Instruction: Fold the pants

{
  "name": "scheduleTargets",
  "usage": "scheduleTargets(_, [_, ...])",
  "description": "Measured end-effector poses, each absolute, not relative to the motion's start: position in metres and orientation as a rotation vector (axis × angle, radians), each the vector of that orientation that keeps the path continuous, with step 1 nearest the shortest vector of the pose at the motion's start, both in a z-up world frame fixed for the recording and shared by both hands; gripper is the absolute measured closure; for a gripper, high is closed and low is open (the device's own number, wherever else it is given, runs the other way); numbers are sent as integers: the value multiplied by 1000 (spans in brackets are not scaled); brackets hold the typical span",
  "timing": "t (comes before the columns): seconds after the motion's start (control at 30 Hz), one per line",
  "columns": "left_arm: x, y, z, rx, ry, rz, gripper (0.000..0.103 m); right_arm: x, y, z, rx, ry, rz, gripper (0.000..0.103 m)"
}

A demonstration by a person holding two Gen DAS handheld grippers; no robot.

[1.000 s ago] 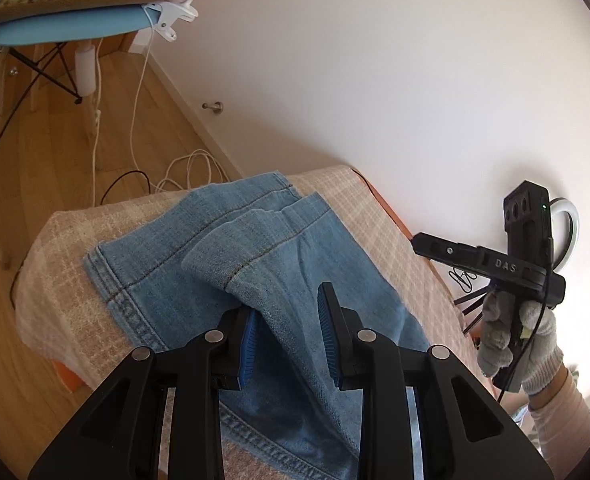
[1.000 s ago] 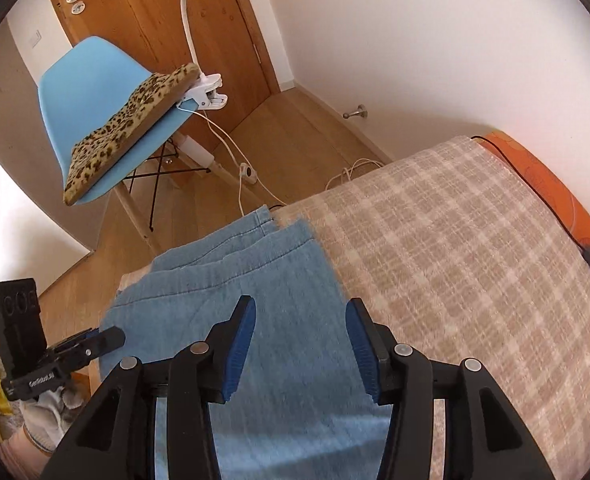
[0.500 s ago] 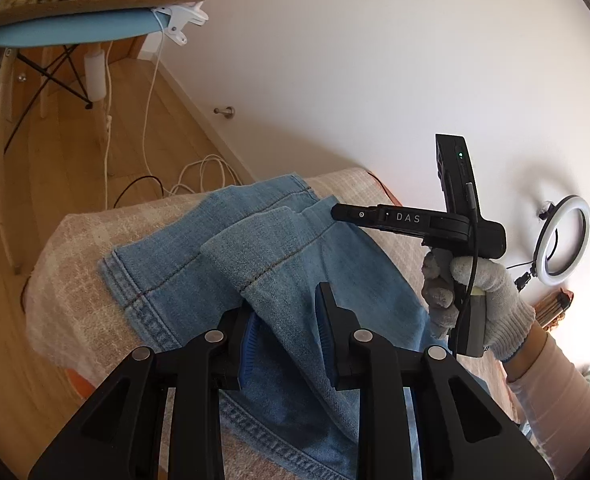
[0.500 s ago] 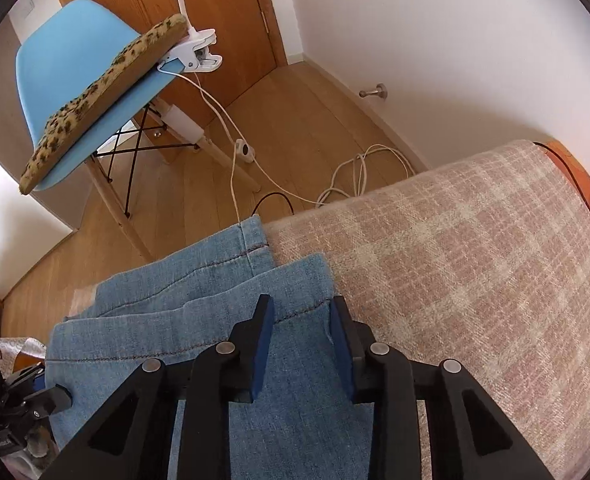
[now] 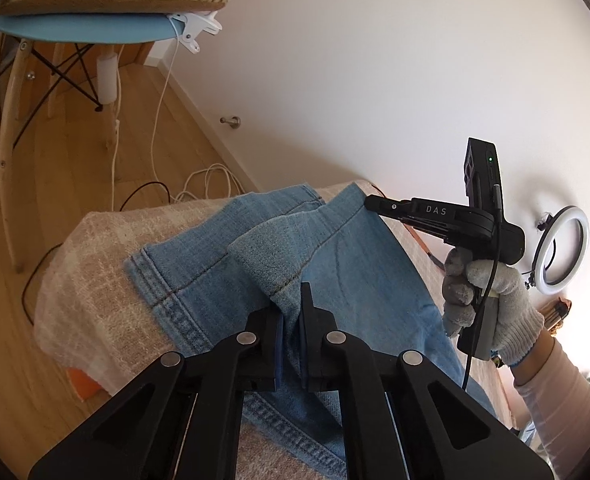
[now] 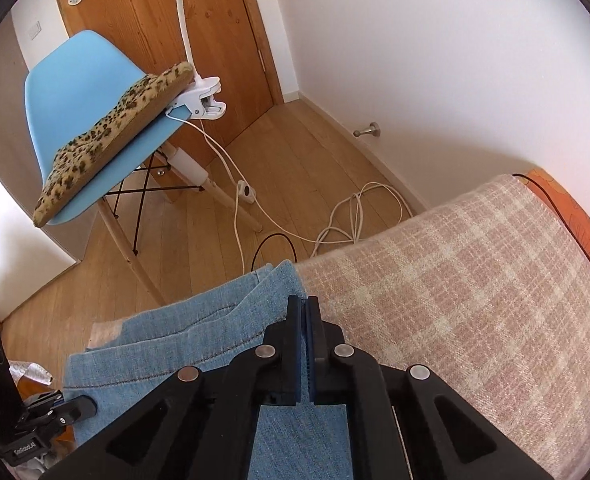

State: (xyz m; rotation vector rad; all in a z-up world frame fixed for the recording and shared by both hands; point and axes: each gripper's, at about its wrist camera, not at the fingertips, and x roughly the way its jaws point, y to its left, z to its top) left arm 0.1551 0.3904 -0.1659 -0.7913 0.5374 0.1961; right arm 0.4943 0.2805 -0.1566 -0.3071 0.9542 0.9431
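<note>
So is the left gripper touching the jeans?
Touching. The left wrist view shows the left gripper with its jaws shut on a raised fold of the jeans.

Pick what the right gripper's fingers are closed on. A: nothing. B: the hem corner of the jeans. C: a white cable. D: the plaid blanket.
B: the right gripper is shut on the jeans at the hem corner, beside the plaid blanket.

Light-blue denim pants (image 5: 355, 276) lie folded on the checked blanket (image 6: 475, 280); upper hem corners lifted, bunched.
</note>
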Motion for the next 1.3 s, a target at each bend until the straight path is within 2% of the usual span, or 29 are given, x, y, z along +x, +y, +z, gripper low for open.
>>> scheduleTargets(0.2, [136, 402, -155, -787, 489, 244, 99, 486, 316, -140, -322, 903, 991, 103])
scheduleTargets(0.53, [136, 407, -175, -768, 573, 276, 99, 488, 330, -184, -362, 975, 938, 103])
scheduleTargets(0.6, [137, 406, -174, -753, 591, 278, 97, 488, 327, -183, -361, 971, 921, 96])
scheduleTargets(0.63, [138, 407, -173, -736, 601, 286, 95, 489, 325, -181, -363, 973, 902, 82])
scheduleTargets(0.7, [139, 407, -171, -722, 612, 283, 94, 490, 317, -172, -338, 959, 880, 61])
scheduleTargets(0.8, [135, 406, -162, -681, 618, 289, 92, 485, 300, -155, -291, 942, 861, 61])
scheduleTargets(0.83, [133, 405, -157, -661, 621, 299, 90, 483, 294, -148, -270, 941, 860, 57])
scheduleTargets(0.9, [128, 406, -145, -623, 622, 318, 75, 474, 277, -134, -249, 929, 850, 50])
scheduleTargets(0.97, [124, 408, -133, -612, 617, 312, 74, 461, 258, -118, -249, 899, 821, 46])
scheduleTargets(1.13, [124, 400, -95, -553, 631, 230, 74, 420, 186, -78, -190, 845, 774, 28])
scheduleTargets(1.2, [133, 388, -78, -520, 645, 173, 62, 402, 150, -65, -160, 835, 735, 25])
scheduleTargets(1.3, [150, 366, -53, -460, 661, 81, 60, 377, 91, -52, -111, 830, 659, 20])
